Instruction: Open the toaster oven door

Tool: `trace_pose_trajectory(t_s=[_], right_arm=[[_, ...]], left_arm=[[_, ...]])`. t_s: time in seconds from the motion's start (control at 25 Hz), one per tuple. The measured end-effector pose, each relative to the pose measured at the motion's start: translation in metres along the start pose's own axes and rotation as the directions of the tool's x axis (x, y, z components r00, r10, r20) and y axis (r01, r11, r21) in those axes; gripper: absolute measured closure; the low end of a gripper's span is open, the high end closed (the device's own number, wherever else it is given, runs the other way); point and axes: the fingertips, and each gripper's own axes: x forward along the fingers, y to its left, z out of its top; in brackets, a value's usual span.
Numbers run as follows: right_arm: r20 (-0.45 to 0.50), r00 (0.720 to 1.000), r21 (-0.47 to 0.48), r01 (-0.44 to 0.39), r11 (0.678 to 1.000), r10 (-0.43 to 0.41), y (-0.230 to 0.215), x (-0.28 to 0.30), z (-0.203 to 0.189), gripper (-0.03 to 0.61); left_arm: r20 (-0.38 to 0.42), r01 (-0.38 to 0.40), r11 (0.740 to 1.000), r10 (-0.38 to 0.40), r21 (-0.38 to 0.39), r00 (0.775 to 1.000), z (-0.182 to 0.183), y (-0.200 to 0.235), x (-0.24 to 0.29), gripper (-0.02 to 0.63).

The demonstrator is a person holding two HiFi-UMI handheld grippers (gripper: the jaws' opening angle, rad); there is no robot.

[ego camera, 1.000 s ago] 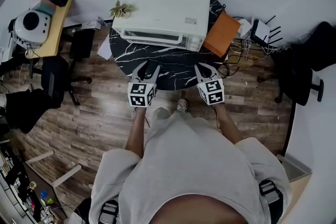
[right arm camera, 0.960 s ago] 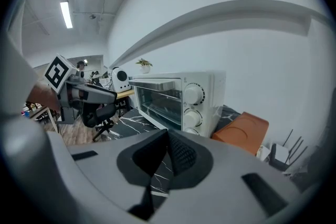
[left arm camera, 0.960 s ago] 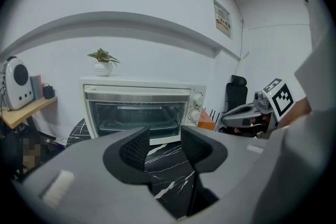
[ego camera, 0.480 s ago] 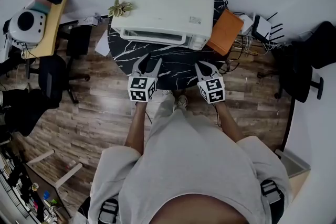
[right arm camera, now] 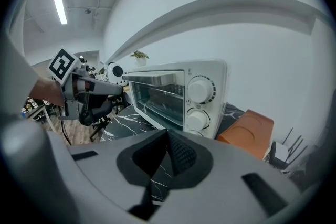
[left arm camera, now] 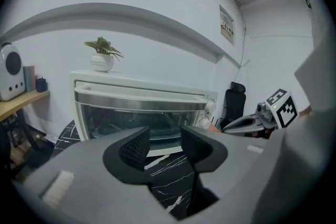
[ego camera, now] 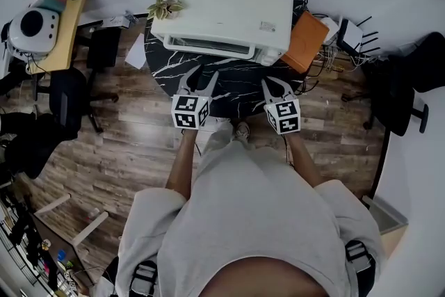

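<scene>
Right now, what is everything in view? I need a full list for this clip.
Toaster oven: one, white, door closed, on the table.
Round table: one, black marble, in front of the person.
Potted plant: one, green in a white pot, on the oven's left end.
Flat item: one, orange-brown, right of the oven.
Round device: one, white, on the wooden shelf at left.
Office chairs: at least two, black, on the wood floor.
Left gripper: grey, jaws apart, empty.
Right gripper: grey, jaws together, empty.
</scene>
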Motion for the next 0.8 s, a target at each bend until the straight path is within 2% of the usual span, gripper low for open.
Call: trace_pose_trajectory(t_s=[0.28,0.4,0.56,0.68,0.8], right_arm=[[-0.014,1.000,0.003,0.000,1.000,0.000,0.003,0.000,-0.006,0.565],[-0.016,1.000,0.002,0.000,1.000,0.000,0.004,-0.002,-0.007,0.566],[-0.016,1.000,-0.002,0.001,1.000,-0.001,0.005,-0.004,-0.008,0.566],[-0.016,1.000,-0.003,0.001,1.000,-0.001,0.006,-0.005,-0.008,0.566],[-0.015,1.000,-0.004,-0.001,1.000,0.001,0.007,-0.005,-0.008,0.566]], left_arm=[[0.047,0.014,0.988,-0.007,-0.155,0.999,0.003,0.007,-0.005,0.422],[0.092,0.048,0.966,-0.026,-0.254,0.995,0.008,0.006,-0.007,0.422],[0.160,0.104,0.917,-0.044,-0.386,0.986,0.016,0.006,-0.009,0.422],[0.225,0.157,0.846,-0.045,-0.510,0.973,0.021,0.010,-0.012,0.422],[0.275,0.201,0.776,-0.037,-0.598,0.961,0.025,0.013,-0.013,0.422]])
